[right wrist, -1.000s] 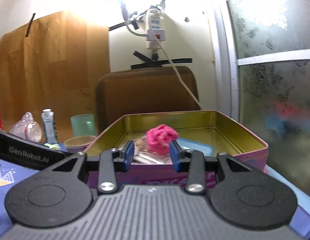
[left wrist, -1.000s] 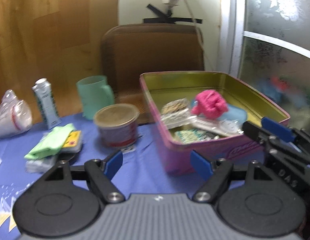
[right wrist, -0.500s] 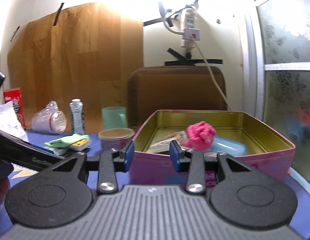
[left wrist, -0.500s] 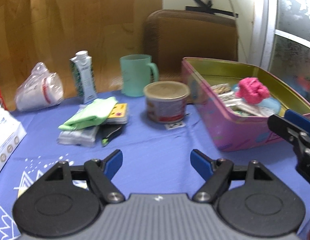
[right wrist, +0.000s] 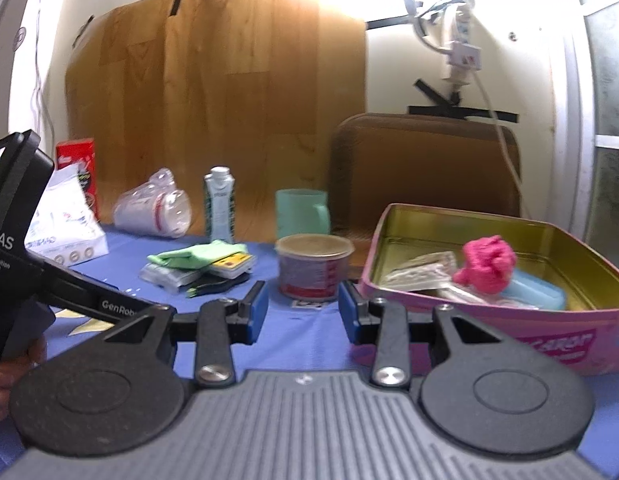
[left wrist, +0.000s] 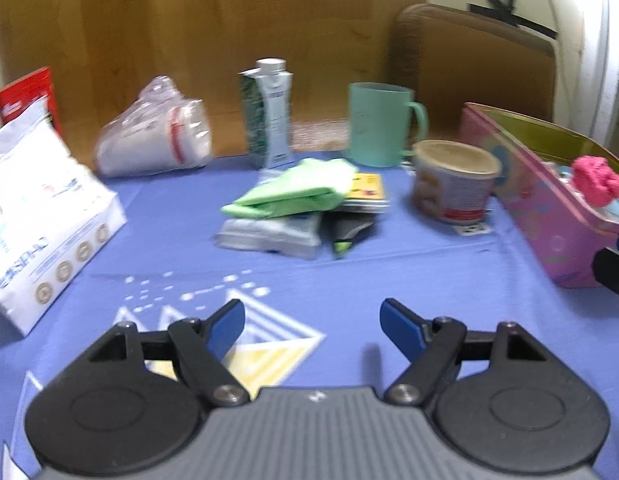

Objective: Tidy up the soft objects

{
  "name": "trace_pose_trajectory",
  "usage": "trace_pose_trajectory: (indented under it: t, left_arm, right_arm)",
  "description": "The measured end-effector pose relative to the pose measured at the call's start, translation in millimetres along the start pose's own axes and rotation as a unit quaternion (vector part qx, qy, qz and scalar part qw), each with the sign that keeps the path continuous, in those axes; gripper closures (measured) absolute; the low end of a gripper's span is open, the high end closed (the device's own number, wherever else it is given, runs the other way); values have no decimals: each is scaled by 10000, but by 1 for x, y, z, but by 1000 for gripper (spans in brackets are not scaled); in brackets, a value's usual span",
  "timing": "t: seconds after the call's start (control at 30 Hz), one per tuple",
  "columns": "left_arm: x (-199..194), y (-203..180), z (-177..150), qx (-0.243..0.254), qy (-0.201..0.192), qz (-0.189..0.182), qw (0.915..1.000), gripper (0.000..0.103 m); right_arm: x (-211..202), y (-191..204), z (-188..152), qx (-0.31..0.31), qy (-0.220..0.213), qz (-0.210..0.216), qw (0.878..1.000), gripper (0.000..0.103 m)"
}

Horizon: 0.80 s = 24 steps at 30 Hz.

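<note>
Wood-grain panel (right wrist: pixel 213 92) taped on a cream wall (right wrist: pixel 393 64) beside a frosted window (right wrist: pixel 609 92).

Green cloth (left wrist: pixel 297 190) lies apparently atop blurred packets (left wrist: pixel 269 234).

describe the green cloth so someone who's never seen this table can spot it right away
Start at the pink tin on the blue tablecloth, then look past the lidded round tub to the small pile in front of the mint mug and the upright carton. The green cloth is the folded top layer there: the pile's only soft, light green item, lying over flat packets.
</note>
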State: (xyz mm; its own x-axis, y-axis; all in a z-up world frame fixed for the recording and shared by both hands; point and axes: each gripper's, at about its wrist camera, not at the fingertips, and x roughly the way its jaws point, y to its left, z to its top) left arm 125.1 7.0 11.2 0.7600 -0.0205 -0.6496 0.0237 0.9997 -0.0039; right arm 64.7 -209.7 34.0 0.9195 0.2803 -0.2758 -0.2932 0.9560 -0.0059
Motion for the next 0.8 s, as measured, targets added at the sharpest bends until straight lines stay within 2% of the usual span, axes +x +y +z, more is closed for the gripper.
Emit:
trace_pose_trajectory:
  t: [0.17, 0.37, 0.5, 0.73, 0.77, 0.8]
  left_arm:
    - [3, 39, -5, -252, -9, 306, 9992, 26]
    - [6, 77, -17, -546, -138, 732, 9957, 25]
    - [0, 82, -20, -762, -314, 483, 9954, 25]
    - [-1, 89, -19, -962, -395, 294, 9941, 25]
    - [-1, 90, -19, -983, -403, 276, 9940, 26]
    - [-2, 91, -20, -1002, -413, 261, 9938, 26]
  right_arm:
    - [14, 15, 3, -61, 172, 316, 9993, 62]
    - [53, 36, 19, -129, 398, 847, 9955, 62]
    - [95, 61, 31, -421, 501, 1085, 9919, 62]
    - [169, 91, 35, -812, 962, 1034, 9866, 62]
    - [176, 93, 33, -893, 1050, 1030, 9851, 63]
    - [182, 96, 31, -1013, 1144, 1016, 9830, 73]
